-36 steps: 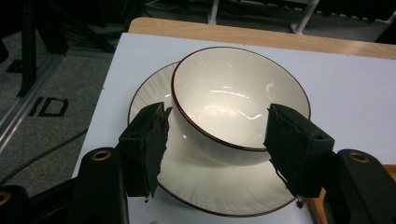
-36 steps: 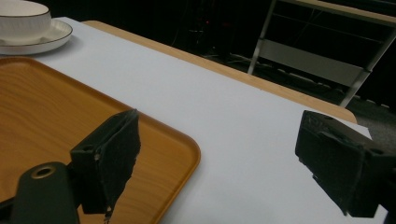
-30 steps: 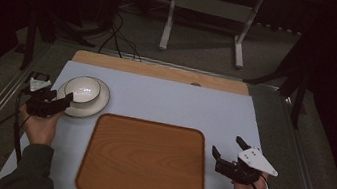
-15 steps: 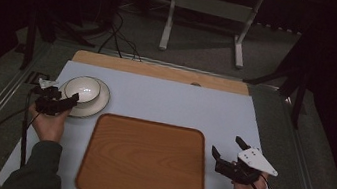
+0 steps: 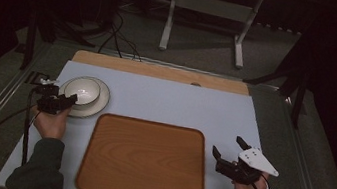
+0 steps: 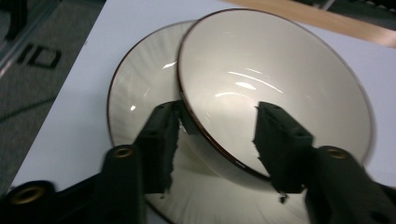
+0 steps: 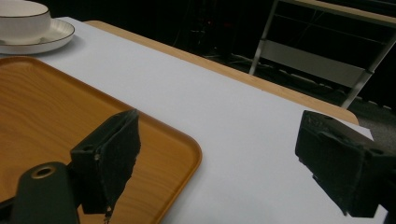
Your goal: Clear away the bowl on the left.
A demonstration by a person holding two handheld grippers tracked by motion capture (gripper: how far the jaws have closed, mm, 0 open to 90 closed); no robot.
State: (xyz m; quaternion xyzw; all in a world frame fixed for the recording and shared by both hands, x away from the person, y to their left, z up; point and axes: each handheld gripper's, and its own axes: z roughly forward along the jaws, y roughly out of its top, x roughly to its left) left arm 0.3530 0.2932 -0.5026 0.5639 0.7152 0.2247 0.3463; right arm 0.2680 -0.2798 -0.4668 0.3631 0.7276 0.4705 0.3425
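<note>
the only writing that can be read is a dark "id"-like marking [image 6: 41, 56] on the grey floor strip, seen in the left gripper view just off the table edge from the plate [image 5: 99, 104].

taking the wooden tray [image 5: 144, 159] as landmark: the cream plate with a dark rim lies on the pale blue table cover [image 5: 180, 104] just beyond the tray's far left corner, and a cream bowl [image 5: 82, 90] sits in it. the bowl is empty inside, and so is the tray.

the high view shows the left gripper [image 5: 65, 103] reaching in at the plate's near left side, but not how its jaws meet the bowl. the left gripper view does: the left gripper [image 6: 217, 135] has one jaw outside the bowl [image 6: 275, 88] wall, over the plate [image 6: 140, 93], and the other inside the bowl, with the rim running between them. the jaws have just been closing; whether the pads press the wall i cannot tell.

the right gripper [image 5: 226, 147] rests just off the tray's right edge with jaws wide apart and nothing between them. the right gripper view looks across the tray's [image 7: 56, 112] corner to the bowl [image 7: 23, 21] and plate [image 7: 51, 39] far off, showing the bowl's upright side wall.
</note>
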